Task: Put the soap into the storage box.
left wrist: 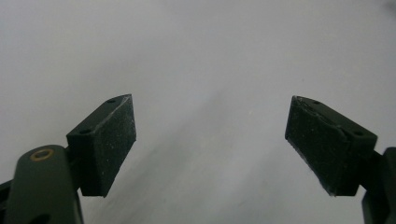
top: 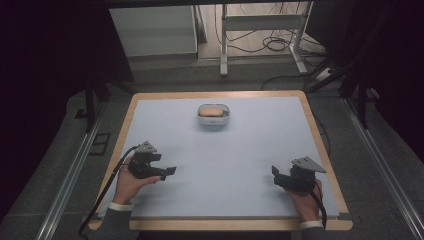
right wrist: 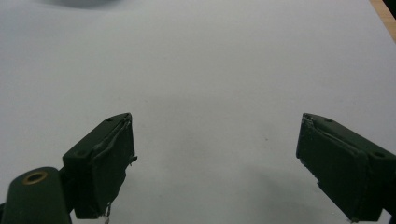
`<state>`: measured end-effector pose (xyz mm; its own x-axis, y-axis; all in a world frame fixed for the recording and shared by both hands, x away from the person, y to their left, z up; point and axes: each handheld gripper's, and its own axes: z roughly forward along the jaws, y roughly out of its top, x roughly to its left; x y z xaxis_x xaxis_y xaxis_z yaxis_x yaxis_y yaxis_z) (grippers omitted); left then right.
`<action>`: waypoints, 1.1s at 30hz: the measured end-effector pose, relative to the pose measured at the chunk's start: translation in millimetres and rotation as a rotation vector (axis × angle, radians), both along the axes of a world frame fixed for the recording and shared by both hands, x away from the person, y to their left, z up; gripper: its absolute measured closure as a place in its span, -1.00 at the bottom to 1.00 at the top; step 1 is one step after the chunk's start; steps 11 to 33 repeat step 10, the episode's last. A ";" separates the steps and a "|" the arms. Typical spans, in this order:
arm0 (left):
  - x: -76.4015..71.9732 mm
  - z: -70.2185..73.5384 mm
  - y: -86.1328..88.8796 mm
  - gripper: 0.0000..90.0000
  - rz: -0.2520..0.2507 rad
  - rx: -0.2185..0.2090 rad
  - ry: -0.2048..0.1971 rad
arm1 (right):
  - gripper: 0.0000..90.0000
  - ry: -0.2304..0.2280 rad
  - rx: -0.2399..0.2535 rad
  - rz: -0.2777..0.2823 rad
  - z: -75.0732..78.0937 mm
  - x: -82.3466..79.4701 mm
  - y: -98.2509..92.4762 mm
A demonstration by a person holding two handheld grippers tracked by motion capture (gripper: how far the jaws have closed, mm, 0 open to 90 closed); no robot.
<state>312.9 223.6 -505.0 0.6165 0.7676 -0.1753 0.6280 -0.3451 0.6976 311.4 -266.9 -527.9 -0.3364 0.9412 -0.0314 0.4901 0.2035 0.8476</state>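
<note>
A small white container [top: 213, 115] with something orange-tan inside sits on the pale mat toward the far middle of the table. My left gripper [top: 169, 171] rests low at the near left, held by a hand, its jaws pointing right. In the left gripper view this gripper [left wrist: 210, 140] stands open over bare mat. My right gripper [top: 276, 172] is at the near right, pointing left. Its own view shows it [right wrist: 215, 161] open, nothing between its pads. Both grippers are far from the container.
The pale mat [top: 225, 160] covers a wooden table with a rim [top: 320, 145] showing at the sides. Beyond the far edge stand a white table frame [top: 260, 30] and loose cables [top: 272, 45] on the floor. Metal rails [top: 70, 170] run along both sides.
</note>
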 end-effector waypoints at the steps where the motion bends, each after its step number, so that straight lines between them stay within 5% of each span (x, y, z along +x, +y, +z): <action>1: -0.9 -0.6 2.8 -0.63 0.007 0.006 0.001 | -0.74 0.000 0.000 0.000 0.0 0.0 0.0; 9: -4.7 -5.6 17.4 -0.64 0.046 0.005 0.007 | -0.74 0.025 0.003 0.010 -0.3 2.9 -0.6; 33: -4.7 -5.6 17.4 -0.64 0.046 0.005 0.007 | -0.74 0.030 0.006 0.013 -0.4 3.5 -0.8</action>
